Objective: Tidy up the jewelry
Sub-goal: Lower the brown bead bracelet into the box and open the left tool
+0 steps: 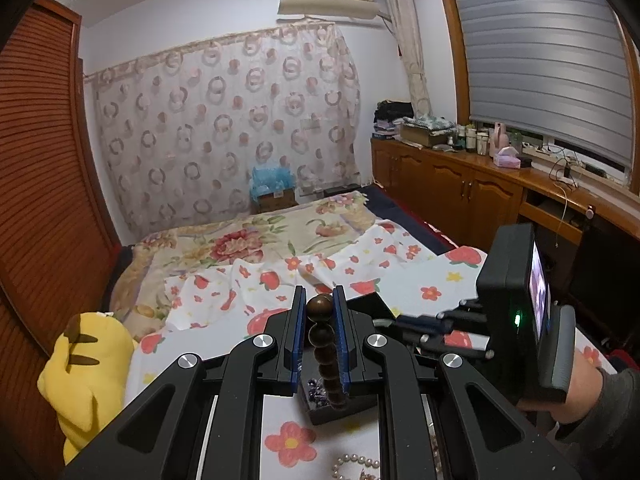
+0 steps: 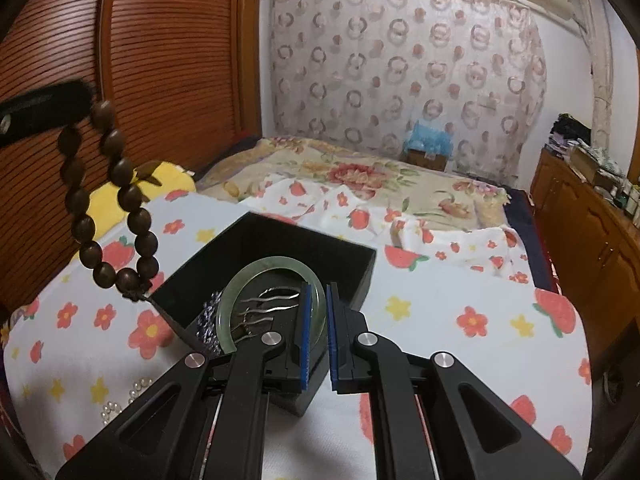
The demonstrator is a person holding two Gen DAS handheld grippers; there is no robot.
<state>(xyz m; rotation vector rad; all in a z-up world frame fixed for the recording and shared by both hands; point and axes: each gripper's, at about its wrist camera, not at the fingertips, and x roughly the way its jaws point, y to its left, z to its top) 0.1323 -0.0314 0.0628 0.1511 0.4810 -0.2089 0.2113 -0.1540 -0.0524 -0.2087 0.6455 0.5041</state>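
Observation:
My left gripper (image 1: 319,300) is shut on a brown wooden bead bracelet (image 1: 322,336), which hangs from it above the left corner of the black jewelry box (image 2: 352,258); the bracelet also shows in the right wrist view (image 2: 108,204). My right gripper (image 2: 318,290) is shut on a pale green jade bangle (image 2: 236,284) and holds it over the box. Inside the box lie silver wavy pieces (image 2: 272,300) and a sparkly crystal piece (image 2: 210,320). A pearl strand (image 2: 120,398) lies on the sheet in front of the box, also in the left wrist view (image 1: 356,462).
The box sits on a bed sheet (image 2: 460,300) printed with strawberries and flowers. A yellow plush toy (image 1: 88,376) lies at the left bed edge by a wooden slatted wardrobe (image 1: 40,160). Wooden cabinets (image 1: 460,184) with bottles stand on the right.

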